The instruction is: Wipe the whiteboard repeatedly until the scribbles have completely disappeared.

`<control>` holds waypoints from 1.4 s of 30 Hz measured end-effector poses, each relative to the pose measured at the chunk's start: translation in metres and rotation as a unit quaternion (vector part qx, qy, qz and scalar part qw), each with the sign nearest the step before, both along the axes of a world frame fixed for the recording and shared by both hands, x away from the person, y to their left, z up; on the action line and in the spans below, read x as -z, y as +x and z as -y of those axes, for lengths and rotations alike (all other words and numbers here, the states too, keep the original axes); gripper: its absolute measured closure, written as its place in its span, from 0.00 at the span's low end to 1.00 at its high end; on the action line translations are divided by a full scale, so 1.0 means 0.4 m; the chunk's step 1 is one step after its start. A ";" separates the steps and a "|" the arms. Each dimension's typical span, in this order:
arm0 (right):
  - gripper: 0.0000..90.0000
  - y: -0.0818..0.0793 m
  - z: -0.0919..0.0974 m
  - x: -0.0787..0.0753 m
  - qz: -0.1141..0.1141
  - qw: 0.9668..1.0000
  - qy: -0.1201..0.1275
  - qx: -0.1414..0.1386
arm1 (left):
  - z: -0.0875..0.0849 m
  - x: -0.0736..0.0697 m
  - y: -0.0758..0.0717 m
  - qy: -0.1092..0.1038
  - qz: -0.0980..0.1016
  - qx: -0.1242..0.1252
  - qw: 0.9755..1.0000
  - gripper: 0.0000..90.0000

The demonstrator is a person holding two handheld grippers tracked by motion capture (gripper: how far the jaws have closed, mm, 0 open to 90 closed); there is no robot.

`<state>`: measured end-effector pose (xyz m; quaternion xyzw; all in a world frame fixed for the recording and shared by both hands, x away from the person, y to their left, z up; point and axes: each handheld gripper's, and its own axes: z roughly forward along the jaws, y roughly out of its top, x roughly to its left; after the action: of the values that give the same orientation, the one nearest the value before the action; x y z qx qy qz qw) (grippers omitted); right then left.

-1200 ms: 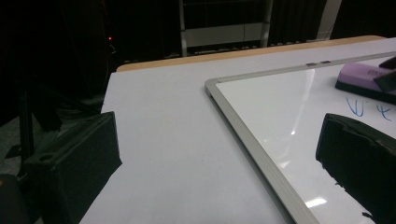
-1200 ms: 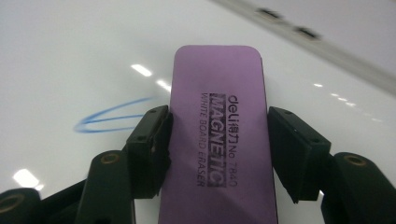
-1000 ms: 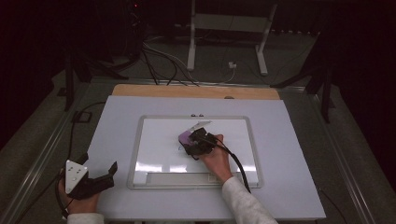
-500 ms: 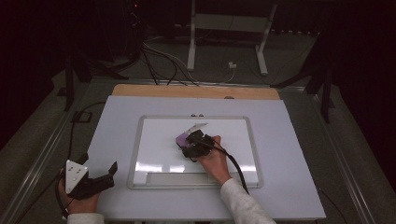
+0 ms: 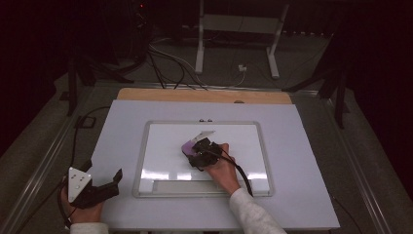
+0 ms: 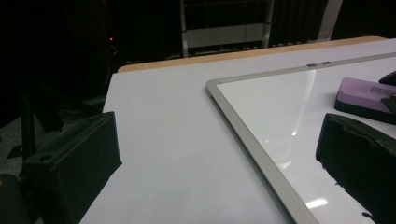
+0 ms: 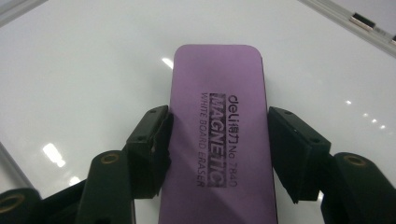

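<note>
A purple whiteboard eraser (image 7: 219,140) with black print lies flat on the whiteboard (image 5: 160,141), and my right gripper (image 7: 218,133) is shut on its two long sides. From above, the eraser (image 5: 187,146) pokes out to the left of the right gripper (image 5: 197,152) near the board's middle. My left gripper (image 5: 114,180) rests at the table's front left, off the board, its jaws open and empty. In the left gripper view the eraser (image 6: 362,93) sits far right, beyond the open left gripper (image 6: 219,163).
The whiteboard's metal frame (image 6: 252,140) runs diagonally past my left gripper. The board lies on a pale table top (image 5: 302,136) with a wooden strip (image 5: 204,95) at the back. Cables (image 5: 165,63) and stand legs (image 5: 199,53) lie on the floor beyond.
My right gripper has slid the eraser slightly to the left on the board. The left gripper has stayed where it was.
</note>
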<state>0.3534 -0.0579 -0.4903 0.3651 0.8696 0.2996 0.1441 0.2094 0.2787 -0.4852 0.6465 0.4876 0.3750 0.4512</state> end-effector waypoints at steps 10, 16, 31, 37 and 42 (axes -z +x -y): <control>0.46 0.007 0.005 0.001 0.001 1.000 0.001 0.014 | 0.002 0.002 0.003 0.002 -0.002 0.002 1.000 0.01; 0.46 0.011 0.003 0.000 0.007 1.000 -0.007 0.015 | -0.002 0.001 0.000 -0.001 0.000 -0.001 1.000 0.01; 0.46 0.019 0.014 -0.001 0.006 1.000 -0.010 0.022 | -0.002 0.001 0.001 -0.002 -0.001 -0.001 1.000 0.01; 0.46 0.004 0.004 0.002 -0.016 1.000 0.016 -0.001 | 0.003 0.002 0.003 0.002 -0.003 0.002 1.000 0.01; 0.46 -0.009 -0.019 0.000 -0.002 1.000 0.001 -0.026 | -0.001 0.000 0.000 -0.001 0.000 0.000 1.000 0.01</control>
<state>0.3497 -0.0502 -0.4903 0.3434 0.8788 0.3030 0.1340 0.2092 0.2792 -0.4853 0.6462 0.4878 0.3749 0.4516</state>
